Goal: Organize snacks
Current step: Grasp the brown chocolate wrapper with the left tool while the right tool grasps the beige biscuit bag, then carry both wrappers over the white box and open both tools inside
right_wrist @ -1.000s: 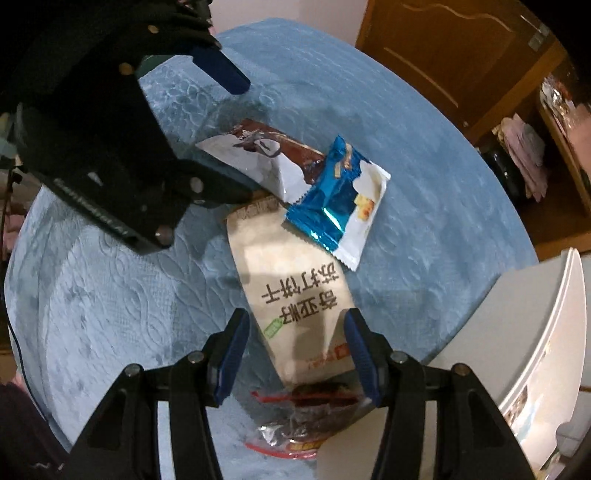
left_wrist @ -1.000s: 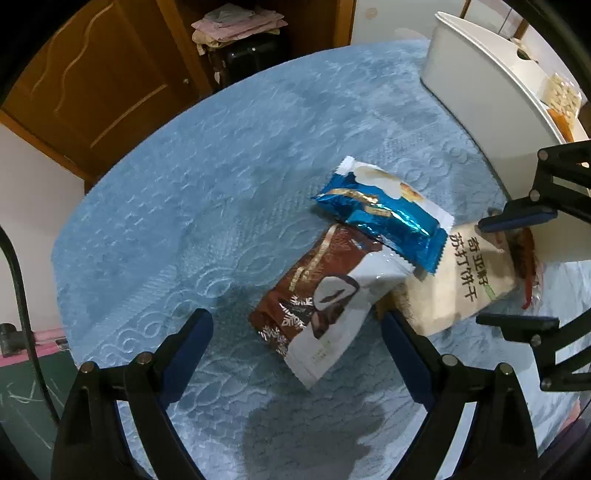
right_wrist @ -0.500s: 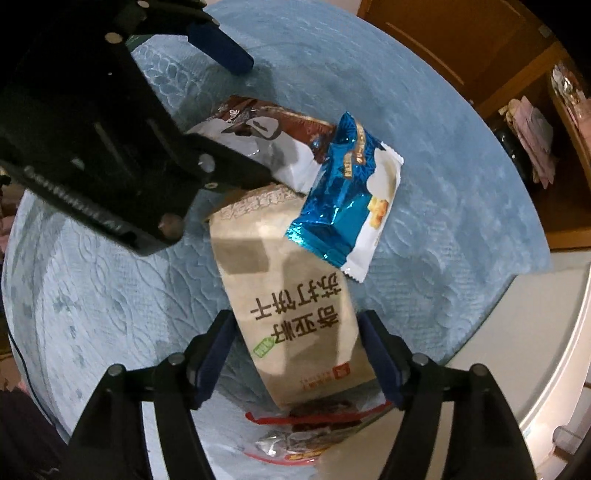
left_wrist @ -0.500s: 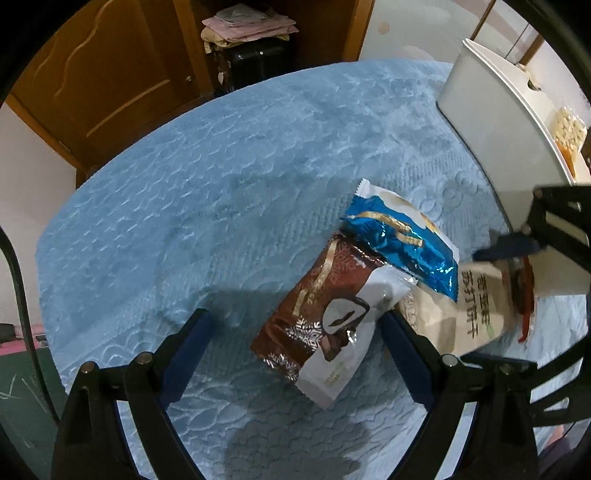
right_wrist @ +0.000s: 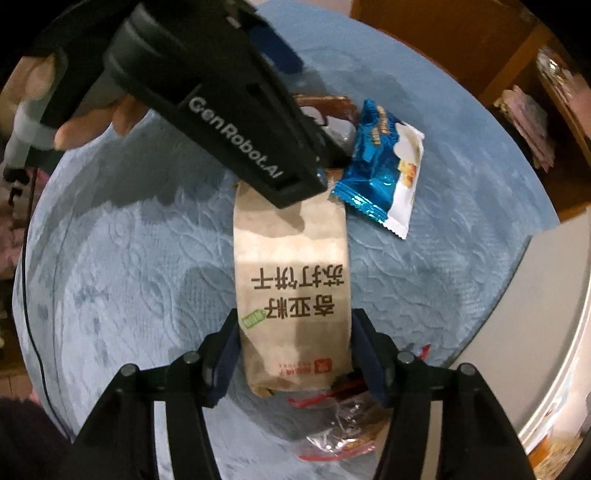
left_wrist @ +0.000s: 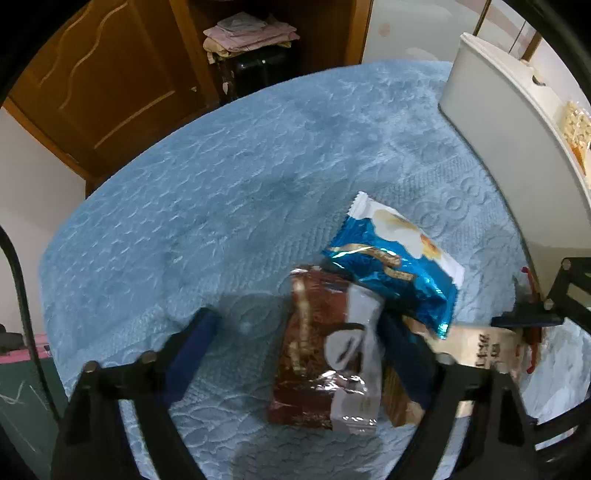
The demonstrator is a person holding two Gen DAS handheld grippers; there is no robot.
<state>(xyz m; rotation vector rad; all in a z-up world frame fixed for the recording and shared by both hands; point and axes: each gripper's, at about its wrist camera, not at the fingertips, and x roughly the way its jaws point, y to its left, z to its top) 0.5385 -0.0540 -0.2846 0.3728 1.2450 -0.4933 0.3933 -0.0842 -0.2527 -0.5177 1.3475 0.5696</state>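
Observation:
A brown-and-white snack pack (left_wrist: 328,354) lies on the blue cloth between the wide-open fingers of my left gripper (left_wrist: 295,354), close to the right finger. A blue-and-white pack (left_wrist: 391,266) lies just beyond it, also in the right wrist view (right_wrist: 384,166). A beige cracker pack with Chinese print (right_wrist: 291,284) lies lengthwise between the fingers of my right gripper (right_wrist: 295,354), which stand at its two sides; I cannot tell whether they touch it. A clear red-trimmed packet (right_wrist: 340,428) lies under its near end. The left gripper body (right_wrist: 229,122) covers the beige pack's far end.
A white bin (left_wrist: 517,155) holding snacks stands at the right of the blue-covered table (left_wrist: 221,206). A wooden door (left_wrist: 92,74) and a shelf with folded cloth (left_wrist: 251,33) stand behind the table. A hand (right_wrist: 92,118) holds the left gripper.
My left gripper has come lower over the brown pack. My right gripper has moved forward along the beige pack, whose near end now lies between its fingers.

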